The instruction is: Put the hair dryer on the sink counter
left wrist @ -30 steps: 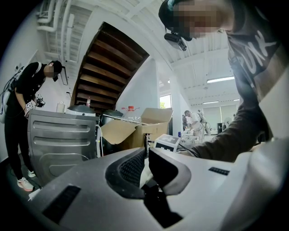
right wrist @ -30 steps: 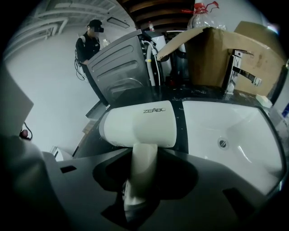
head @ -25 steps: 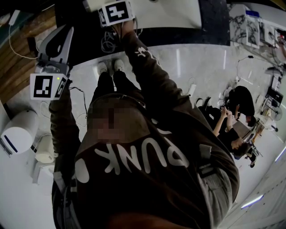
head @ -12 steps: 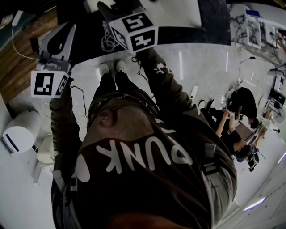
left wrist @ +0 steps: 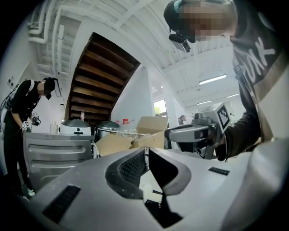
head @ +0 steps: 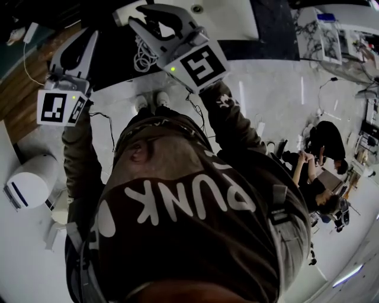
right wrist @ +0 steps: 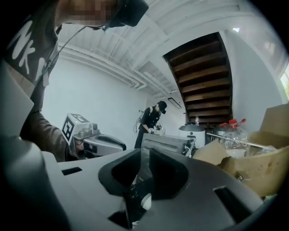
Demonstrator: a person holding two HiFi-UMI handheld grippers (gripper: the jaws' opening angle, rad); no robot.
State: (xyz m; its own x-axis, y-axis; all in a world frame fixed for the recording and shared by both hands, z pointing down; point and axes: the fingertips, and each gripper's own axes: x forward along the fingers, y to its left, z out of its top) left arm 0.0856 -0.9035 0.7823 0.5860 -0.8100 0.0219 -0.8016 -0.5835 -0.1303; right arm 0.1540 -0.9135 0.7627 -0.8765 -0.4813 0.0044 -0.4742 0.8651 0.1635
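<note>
At the far left of the head view a round white appliance [head: 29, 180] sits on the floor. Just right of it and higher in the frame, the left hand-held gripper [head: 90, 36] points toward the dark worktop [head: 278, 29]. In the left gripper view its jaw tips meet, with nothing between them.

Further right, a coiled white cord [head: 142, 56] lies on the worktop. Above the cord, at the top edge, is a white shape that looks like the hair dryer [head: 122, 13]. It rests on the worktop just left of the white sink [head: 231, 21], and most of it is hidden.

The right hand-held gripper [head: 138, 15] is held in front of that spot and covers part of the hair dryer. Its jaws have just been closing and now stand a narrow gap apart, holding nothing. Through that gap the right gripper view shows only a metal cabinet [right wrist: 165, 144] well beyond, with a person [right wrist: 151, 119] bent over it. In that same view the left hand-held gripper [right wrist: 123, 146] shows at the left, level, in a brown sleeve [right wrist: 43, 133].

At the far right of the head view, several people [head: 320, 160] are grouped on the pale floor, well apart from the worktop.
</note>
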